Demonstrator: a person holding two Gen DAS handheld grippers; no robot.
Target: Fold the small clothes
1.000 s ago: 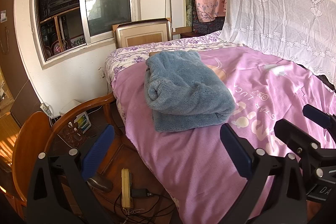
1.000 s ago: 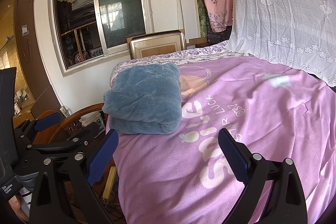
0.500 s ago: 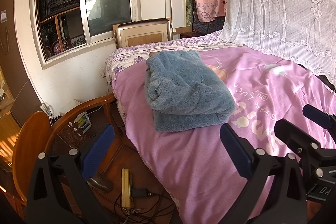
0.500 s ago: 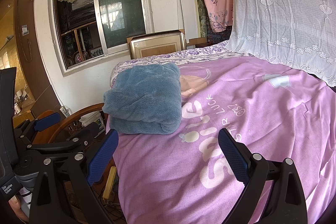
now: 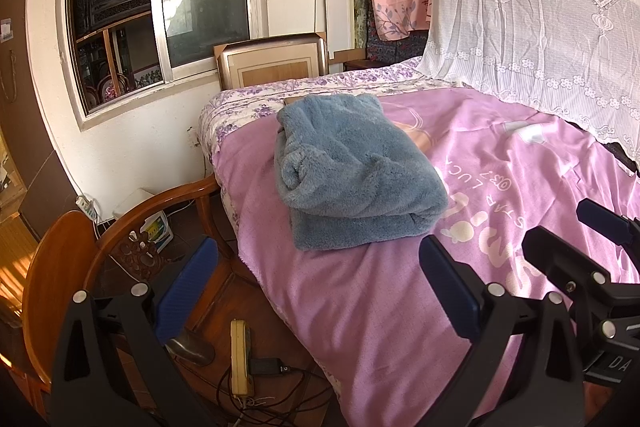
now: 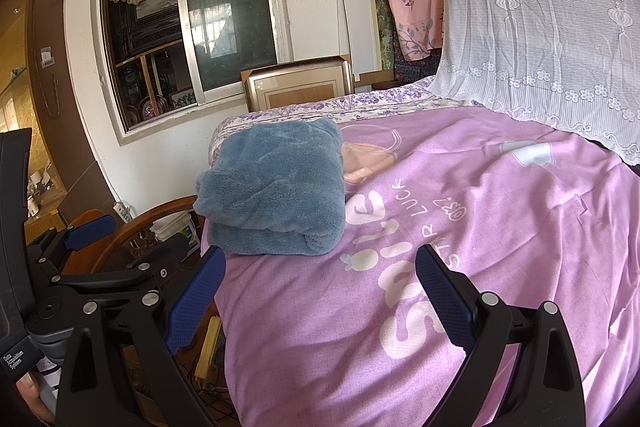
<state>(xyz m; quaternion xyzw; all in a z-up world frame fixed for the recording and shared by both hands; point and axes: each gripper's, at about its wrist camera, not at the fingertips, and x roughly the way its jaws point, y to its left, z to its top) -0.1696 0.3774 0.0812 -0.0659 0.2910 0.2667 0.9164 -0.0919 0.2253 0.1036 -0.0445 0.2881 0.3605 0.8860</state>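
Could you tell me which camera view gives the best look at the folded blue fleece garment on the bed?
The left wrist view: the blue fleece garment sits central, showing its top, rolled left edge and bottom layer. The right wrist view shows it further left, mainly its near folded edge.

Folded blue fleece garment (image 5: 352,179) covers part of peach print on pink bedspread (image 5: 400,307); garment type unreadable from folds. Brown flat item at garment's far edge mostly hidden beneath it. White lace curtain (image 5: 540,19) covers bed's far right side. Right gripper (image 5: 600,227) cut off by right edge in left wrist view; left gripper (image 6: 92,227) partly behind black mount at left edge in right wrist view. Wooden chair (image 5: 120,227) cropped by left gripper fingers (image 5: 188,291). Bedspread lettering inverted, partly legible. Scene behind window (image 6: 188,27) too dim to tell.
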